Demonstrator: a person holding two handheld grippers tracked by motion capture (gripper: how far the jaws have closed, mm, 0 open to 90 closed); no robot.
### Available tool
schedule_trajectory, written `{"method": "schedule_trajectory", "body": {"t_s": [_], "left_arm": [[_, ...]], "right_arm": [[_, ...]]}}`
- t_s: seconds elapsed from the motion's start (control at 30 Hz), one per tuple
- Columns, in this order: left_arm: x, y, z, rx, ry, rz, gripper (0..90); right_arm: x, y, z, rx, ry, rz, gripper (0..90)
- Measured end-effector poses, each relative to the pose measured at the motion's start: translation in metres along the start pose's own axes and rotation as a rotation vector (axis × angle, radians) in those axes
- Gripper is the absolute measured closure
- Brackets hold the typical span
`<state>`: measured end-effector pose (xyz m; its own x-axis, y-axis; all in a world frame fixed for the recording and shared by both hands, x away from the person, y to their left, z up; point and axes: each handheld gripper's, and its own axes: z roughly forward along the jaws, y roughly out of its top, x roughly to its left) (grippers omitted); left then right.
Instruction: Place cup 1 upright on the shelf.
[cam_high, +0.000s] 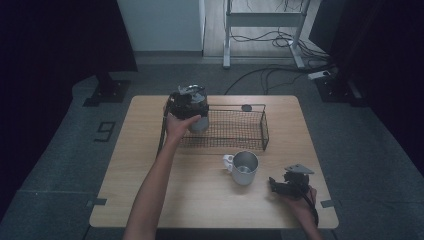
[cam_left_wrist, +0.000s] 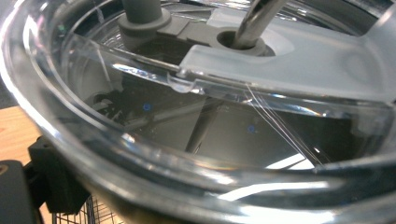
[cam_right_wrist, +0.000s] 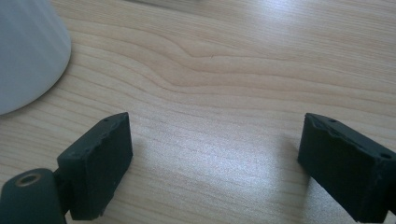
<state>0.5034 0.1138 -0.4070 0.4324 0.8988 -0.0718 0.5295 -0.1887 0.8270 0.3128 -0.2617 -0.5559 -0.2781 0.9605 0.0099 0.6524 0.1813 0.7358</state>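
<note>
Tumbler (cam_high: 196, 116), a steel one with a clear lid (cam_left_wrist: 196, 88), is hanging in the left gripper (cam_high: 189, 103) over the wire basket (cam_high: 263, 131), needing slow upright lowering, while the right gripper (cam_right_wrist: 215, 158) is resting open, empty, on the table (cam_high: 150, 165).

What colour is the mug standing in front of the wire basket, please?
White outside, the mug looks silvery inside; the high view shows it best.

Left gripper (cam_high: 192, 112) holding steel tumbler (cam_high: 198, 123) at wire basket's (cam_high: 263, 131) left end, near table's (cam_high: 150, 130) far edge. Steel mug (cam_high: 244, 168) mid-table. Right gripper (cam_high: 276, 184) resting near front right corner, jaws apart, empty.
</note>
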Motion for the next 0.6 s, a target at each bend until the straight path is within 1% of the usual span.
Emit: {"method": "schedule_trajectory", "body": {"t_s": [0.17, 0.3, 0.37, 0.57, 0.6], "left_arm": [[-0.002, -0.003, 0.005, 0.018, 0.006, 0.013, 3.8], [-0.004, -0.007, 0.01, 0.024, 0.006, 0.011, 3.8], [-0.004, -0.011, 0.015, 0.035, 0.011, 0.012, 3.8], [-0.003, -0.017, 0.021, 0.057, 0.018, 0.01, 3.8], [-0.003, -0.019, 0.023, 0.066, 0.025, 0.012, 3.8]], "right_arm": [[0.0, 0.0, 0.0, 0.0, 0.0, 0.0, 9.6], [0.0, 0.0, 0.0, 0.0, 0.0, -0.001, 9.7], [0.0, 0.0, 0.0, 0.0, 0.0, 0.0, 9.6], [0.0, 0.0, 0.0, 0.0, 0.0, 0.0, 9.6], [0.0, 0.0, 0.0, -0.001, 0.0, -0.001, 9.7]]}}
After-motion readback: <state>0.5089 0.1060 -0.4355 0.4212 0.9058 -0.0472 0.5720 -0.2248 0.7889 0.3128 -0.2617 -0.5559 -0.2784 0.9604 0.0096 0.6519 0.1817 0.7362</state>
